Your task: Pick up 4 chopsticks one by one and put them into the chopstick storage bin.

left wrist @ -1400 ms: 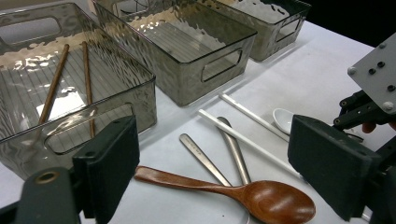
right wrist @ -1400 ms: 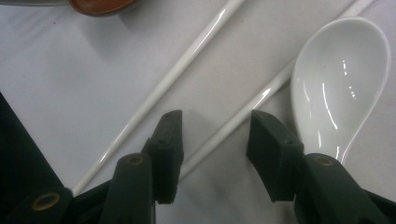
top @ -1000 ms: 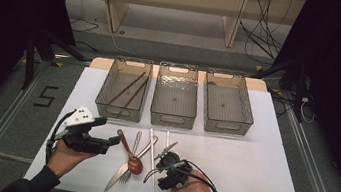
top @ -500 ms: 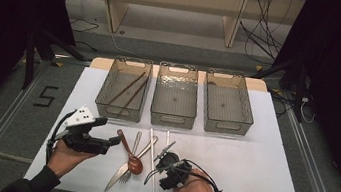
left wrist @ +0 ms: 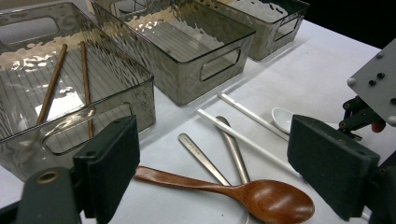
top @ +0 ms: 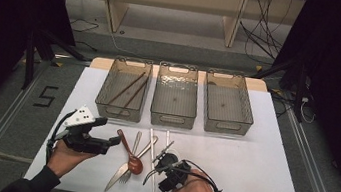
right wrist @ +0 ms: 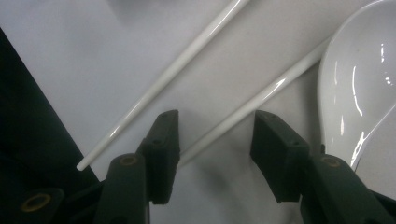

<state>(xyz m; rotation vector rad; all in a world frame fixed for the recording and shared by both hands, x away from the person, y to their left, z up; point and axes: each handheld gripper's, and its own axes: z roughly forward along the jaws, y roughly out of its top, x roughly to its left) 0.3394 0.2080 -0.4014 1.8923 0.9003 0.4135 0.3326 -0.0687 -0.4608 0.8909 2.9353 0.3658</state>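
My right gripper (top: 165, 162) (right wrist: 212, 140) points down at the white table near its front edge. Its jaws have just been opening and stand open on either side of a white chopstick (right wrist: 243, 114), without pressing on it. A second white chopstick (right wrist: 163, 79) lies just to its left, and a white ceramic spoon (right wrist: 359, 79) just to its right. My left gripper (top: 107, 131) (left wrist: 219, 158) hovers open, held level, with nothing between its pads. A brown wooden spoon (top: 130, 155) (left wrist: 233, 191) lies just ahead of it, beside a metal fork and knife (top: 120, 170).
Three clear bins stand in a row at the back: the left bin (top: 119, 115) holds two brown chopsticks (top: 126, 90); the middle bin (top: 171, 122) and the right bin (top: 227, 129) look empty. The bare table (top: 258, 179) stretches to the right.
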